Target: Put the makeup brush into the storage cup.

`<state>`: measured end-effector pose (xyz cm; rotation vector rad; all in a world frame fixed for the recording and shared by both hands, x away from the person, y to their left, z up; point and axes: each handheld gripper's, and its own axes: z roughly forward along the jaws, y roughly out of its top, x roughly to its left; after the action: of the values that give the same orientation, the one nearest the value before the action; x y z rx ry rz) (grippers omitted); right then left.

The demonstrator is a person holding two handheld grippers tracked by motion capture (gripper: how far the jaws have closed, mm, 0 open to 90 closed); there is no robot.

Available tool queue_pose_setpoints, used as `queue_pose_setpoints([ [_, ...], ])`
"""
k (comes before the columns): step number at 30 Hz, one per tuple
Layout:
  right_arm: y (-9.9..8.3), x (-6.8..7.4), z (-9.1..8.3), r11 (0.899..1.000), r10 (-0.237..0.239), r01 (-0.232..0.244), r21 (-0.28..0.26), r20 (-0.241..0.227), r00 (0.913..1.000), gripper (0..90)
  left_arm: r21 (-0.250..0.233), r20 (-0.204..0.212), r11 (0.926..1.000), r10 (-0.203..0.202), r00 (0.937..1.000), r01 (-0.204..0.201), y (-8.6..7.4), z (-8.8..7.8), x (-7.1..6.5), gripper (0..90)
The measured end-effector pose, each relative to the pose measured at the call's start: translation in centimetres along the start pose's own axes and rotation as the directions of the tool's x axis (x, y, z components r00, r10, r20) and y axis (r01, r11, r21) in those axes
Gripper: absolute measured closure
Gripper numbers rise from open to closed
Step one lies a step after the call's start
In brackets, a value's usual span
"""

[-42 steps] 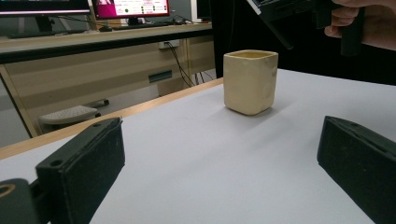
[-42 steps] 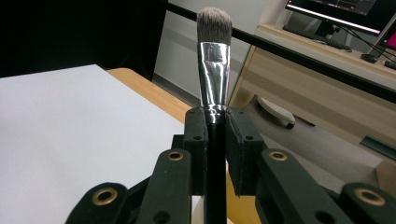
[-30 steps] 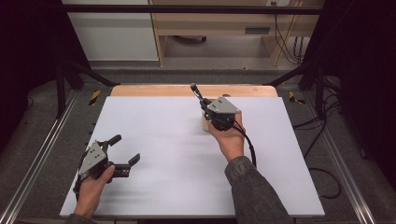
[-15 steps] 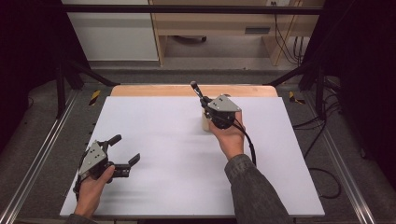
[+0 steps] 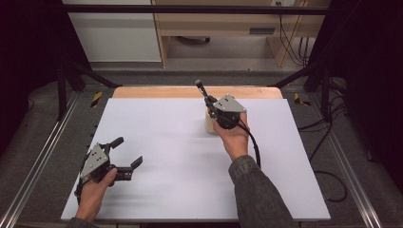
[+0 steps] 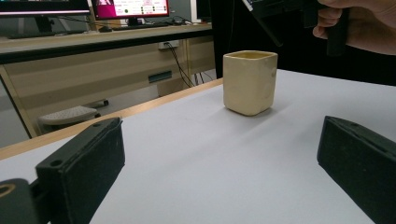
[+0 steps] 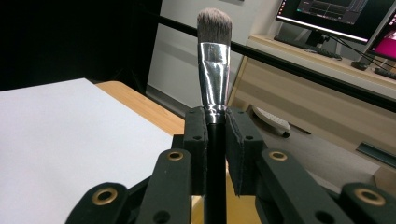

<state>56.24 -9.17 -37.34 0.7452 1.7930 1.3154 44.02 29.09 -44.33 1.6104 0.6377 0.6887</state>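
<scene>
Right gripper view shows the right gripper [image 7: 215,140] clamped on a makeup brush [image 7: 214,60], bristles up, held above the cream square cup [image 6: 249,81] standing far-centre on the white table [image 5: 166,156]. The left gripper [image 5: 124,158] rests wide and empty, near-left. A tilted descent could tip the cup or miss its mouth. Since a second ago, the brush hand has edged slightly toward the cup.

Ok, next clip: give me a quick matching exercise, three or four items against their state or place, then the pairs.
Items:
1. brush
2. cup
3. left gripper
4. right gripper

States:
A. open, holding nothing
B. standing upright on the white table
C. shut on a handle
D. clamped between two jaws, bristles up

Pairs: 1-D, 2-B, 3-A, 4-C
</scene>
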Motion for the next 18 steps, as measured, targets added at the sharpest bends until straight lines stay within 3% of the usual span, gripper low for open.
queue_pose_setpoints([
  [18, -0.69, -0.64, 0.63, 1.000, -0.006, 0.006, -0.016, 0.029, 0.9996, 79.3, 0.002, 0.003, 1.0000, 0.004, 1.0000, -0.004, -0.04, 0.08, -0.04, 0.6],
])
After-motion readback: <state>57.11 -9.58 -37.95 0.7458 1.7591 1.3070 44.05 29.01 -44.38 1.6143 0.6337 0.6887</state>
